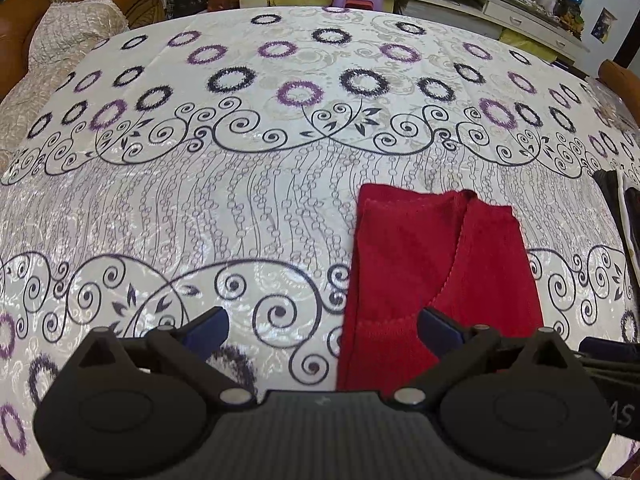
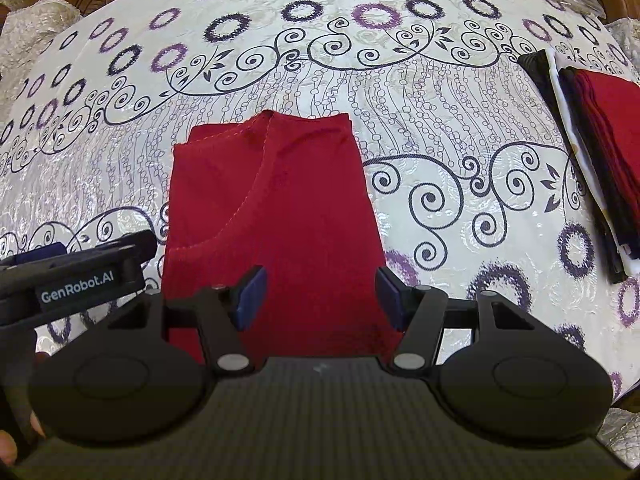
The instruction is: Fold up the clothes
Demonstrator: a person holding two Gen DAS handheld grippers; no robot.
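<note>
Both tools are released: the left gripper (image 1: 323, 326) hangs over the red garment's (image 1: 436, 280) near left edge, the right gripper (image 2: 321, 294) over its near end. Beyond, bare tablecloth (image 2: 320, 60) stretches wide; a folded stack (image 2: 600, 140) lies far right.

Ahead of the matt black plastic right gripper (image 2: 321, 294), a matt red knit garment (image 2: 276, 200) lies on a glossy, satin-like patterned tablecloth (image 2: 440, 128).
</note>
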